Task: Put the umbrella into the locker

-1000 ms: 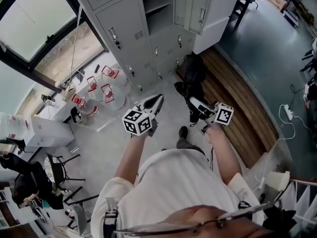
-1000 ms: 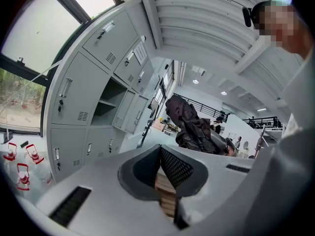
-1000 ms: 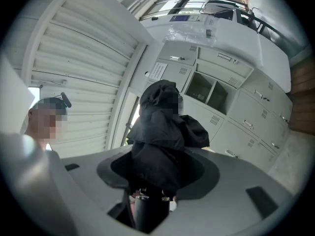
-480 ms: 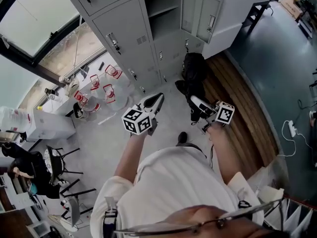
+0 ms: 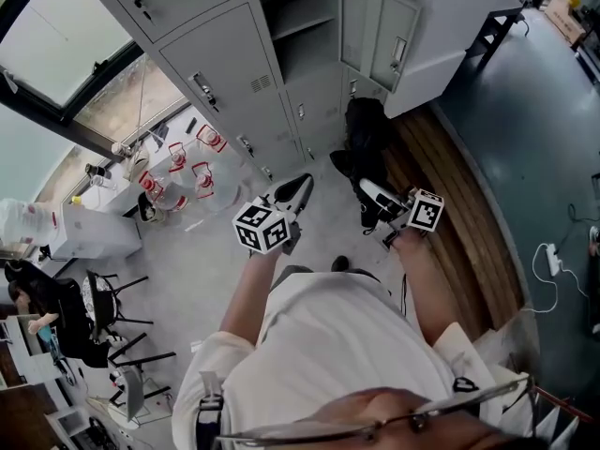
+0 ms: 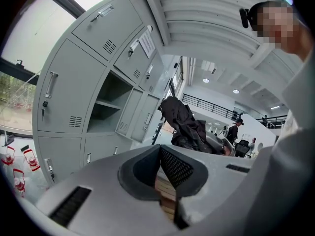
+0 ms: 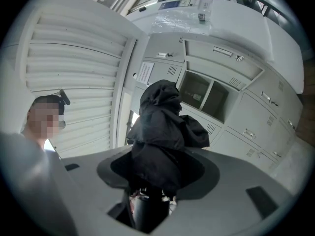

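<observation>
The right gripper (image 5: 368, 193) is clamped on the umbrella (image 5: 364, 139) at its stiff lower end. Loose black fabric bunches above, well short of the locker (image 5: 234, 73). It is probably light and floppy, so the rigid stem seems the safest hold. The left gripper (image 5: 300, 187) is closed and empty.

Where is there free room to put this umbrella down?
The open locker compartment looks bare, between closed doors on its left and its swung-open door. The grey floor in front is free. Crowded: red-and-white items below the window.
</observation>
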The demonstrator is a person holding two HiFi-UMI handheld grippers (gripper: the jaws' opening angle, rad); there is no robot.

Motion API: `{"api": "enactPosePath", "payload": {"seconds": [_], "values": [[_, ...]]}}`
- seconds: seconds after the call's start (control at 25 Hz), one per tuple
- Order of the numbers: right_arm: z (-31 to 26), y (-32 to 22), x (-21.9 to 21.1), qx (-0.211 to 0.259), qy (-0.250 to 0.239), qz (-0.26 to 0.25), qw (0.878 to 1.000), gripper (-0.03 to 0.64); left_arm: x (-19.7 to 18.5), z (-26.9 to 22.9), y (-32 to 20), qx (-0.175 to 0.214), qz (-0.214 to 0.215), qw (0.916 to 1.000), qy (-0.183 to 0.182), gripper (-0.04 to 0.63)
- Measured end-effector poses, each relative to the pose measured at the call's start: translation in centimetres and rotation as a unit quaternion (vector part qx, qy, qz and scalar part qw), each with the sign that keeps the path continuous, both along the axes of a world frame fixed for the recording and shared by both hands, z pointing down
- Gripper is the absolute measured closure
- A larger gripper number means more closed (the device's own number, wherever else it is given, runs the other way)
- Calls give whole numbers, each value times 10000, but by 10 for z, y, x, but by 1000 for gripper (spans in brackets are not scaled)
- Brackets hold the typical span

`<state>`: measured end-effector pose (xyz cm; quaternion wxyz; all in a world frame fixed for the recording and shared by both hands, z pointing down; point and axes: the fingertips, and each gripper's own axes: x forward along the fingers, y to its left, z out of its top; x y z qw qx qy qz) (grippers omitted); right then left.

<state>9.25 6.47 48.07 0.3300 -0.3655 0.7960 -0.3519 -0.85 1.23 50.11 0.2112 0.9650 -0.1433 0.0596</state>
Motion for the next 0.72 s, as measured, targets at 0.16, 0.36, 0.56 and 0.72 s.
{"api": "enactPosePath", "payload": {"seconds": [0.16, 0.36, 0.56, 0.72], "values": [[1, -10, 10, 1, 53, -51, 10000, 380, 11, 4, -8, -39, -10, 10000, -20, 592], [7, -30, 17, -97, 65, -53, 9999, 380, 18, 6, -29, -74, -40, 10000, -3, 592], [12, -57, 23, -135, 113, 58, 9998, 383, 23, 8, -62, -91, -5, 9999, 57, 592], [13, -85, 31, -179, 209, 226, 9994, 387, 29, 8, -93, -151, 85, 9998, 106, 592]]}}
